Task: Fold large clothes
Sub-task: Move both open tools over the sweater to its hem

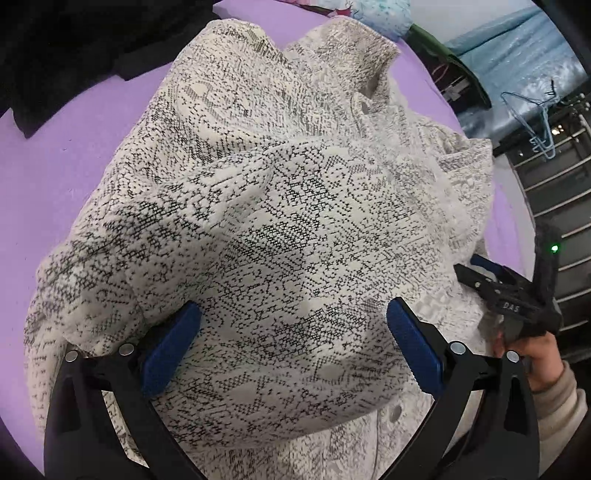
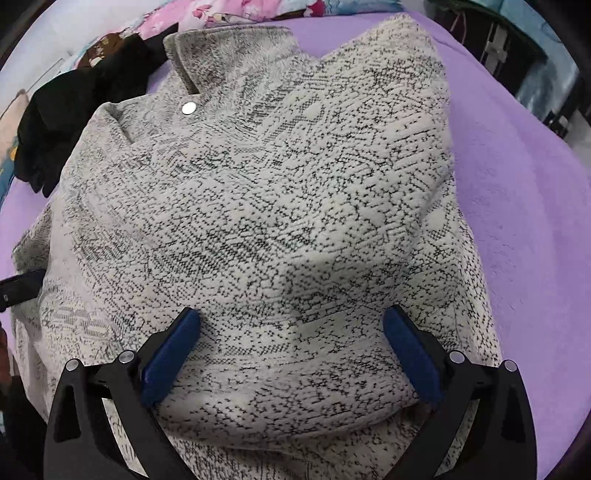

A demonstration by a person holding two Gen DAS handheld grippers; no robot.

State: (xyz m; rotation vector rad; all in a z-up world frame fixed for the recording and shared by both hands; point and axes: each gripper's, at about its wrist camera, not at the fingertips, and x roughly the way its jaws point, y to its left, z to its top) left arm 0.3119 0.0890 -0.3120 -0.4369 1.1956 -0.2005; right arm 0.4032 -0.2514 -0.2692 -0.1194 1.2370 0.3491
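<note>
A large cream knit jacket with black speckled pattern (image 1: 280, 229) lies bunched on a purple bed sheet (image 1: 55, 177). My left gripper (image 1: 291, 317) is open, its blue pads on either side of a raised fold of the jacket. In the right wrist view the same jacket (image 2: 258, 206) shows its collar and a metal snap button (image 2: 188, 108). My right gripper (image 2: 291, 321) is open too, its jaws straddling a thick fold. The right gripper also shows in the left wrist view (image 1: 476, 269), held in a hand at the jacket's right edge.
A black garment (image 1: 66, 48) lies at the far left of the bed, also in the right wrist view (image 2: 74, 122). Floral bedding (image 2: 236, 11) lies beyond. A blue hanger (image 1: 535, 122) and metal rails (image 1: 557, 192) stand off the bed's right side.
</note>
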